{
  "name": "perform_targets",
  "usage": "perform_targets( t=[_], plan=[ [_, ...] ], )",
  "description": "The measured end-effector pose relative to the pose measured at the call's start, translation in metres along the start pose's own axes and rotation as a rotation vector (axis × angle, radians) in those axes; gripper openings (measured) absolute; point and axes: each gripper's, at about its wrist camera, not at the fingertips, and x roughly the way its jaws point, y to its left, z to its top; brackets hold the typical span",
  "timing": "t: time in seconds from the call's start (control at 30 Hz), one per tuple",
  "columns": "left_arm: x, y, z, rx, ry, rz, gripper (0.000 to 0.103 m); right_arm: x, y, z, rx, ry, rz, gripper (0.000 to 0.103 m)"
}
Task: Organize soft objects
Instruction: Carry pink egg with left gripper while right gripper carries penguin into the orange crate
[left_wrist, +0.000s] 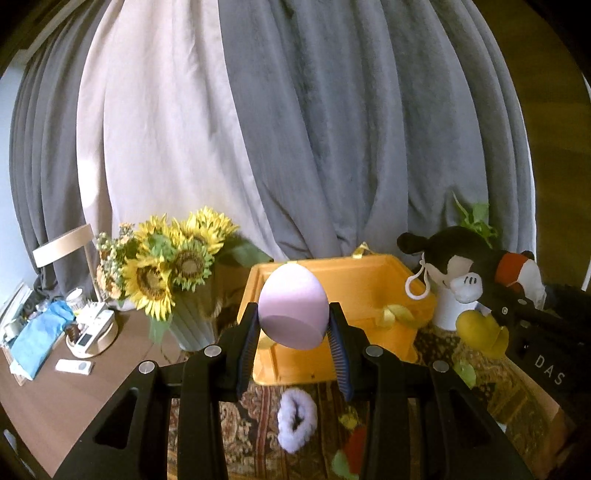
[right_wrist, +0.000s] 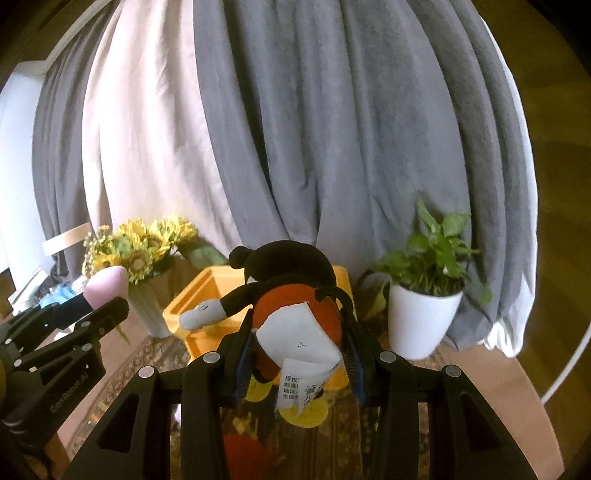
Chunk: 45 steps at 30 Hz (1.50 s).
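My left gripper (left_wrist: 293, 325) is shut on a pale pink egg-shaped sponge (left_wrist: 291, 306), held up in front of the open orange box (left_wrist: 354, 284). In the right wrist view the same pink sponge (right_wrist: 107, 284) shows at the left, in the left gripper (right_wrist: 101, 301). My right gripper (right_wrist: 295, 328) is shut on a mouse plush toy (right_wrist: 288, 280), black with red shorts, yellow shoes and a white label; it hangs in front of the orange box (right_wrist: 192, 310). From the left wrist view the plush toy (left_wrist: 461, 273) is at the right. A fluffy lilac scrunchie (left_wrist: 297, 419) lies on the patterned cloth below.
A vase of sunflowers (left_wrist: 173, 266) stands left of the box. A white pot with a green plant (right_wrist: 421, 314) stands to the right. A round tray of small items (left_wrist: 92, 332) and a remote (left_wrist: 74, 366) lie on the brown table at left. Grey and pale curtains hang behind.
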Motion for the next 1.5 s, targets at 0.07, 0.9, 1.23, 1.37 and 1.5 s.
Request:
perform_targets(
  t=[0.07, 0.9, 1.23, 1.37, 1.5],
  plan=[
    [0.009, 0.001, 0.005, -0.001, -0.004, 0.003, 0.036, 0.011, 0.000, 0.006, -0.005, -0.001, 0.007, 0.043],
    [0.131, 0.008, 0.043, -0.026, 0.058, -0.014, 0.037, 0.151, -0.004, 0.046, -0.028, 0.100, 0.081, 0.043],
    [0.190, 0.006, 0.037, -0.026, 0.147, -0.017, 0.037, 0.211, -0.007, 0.034, -0.036, 0.205, 0.077, 0.043],
    [0.212, 0.002, 0.028, -0.005, 0.204, -0.020, 0.037, 0.236, -0.009, 0.023, -0.033, 0.283, 0.088, 0.043],
    [0.234, -0.002, 0.017, 0.015, 0.252, -0.028, 0.037, 0.256, -0.007, 0.013, -0.049, 0.360, 0.066, 0.043]
  ],
)
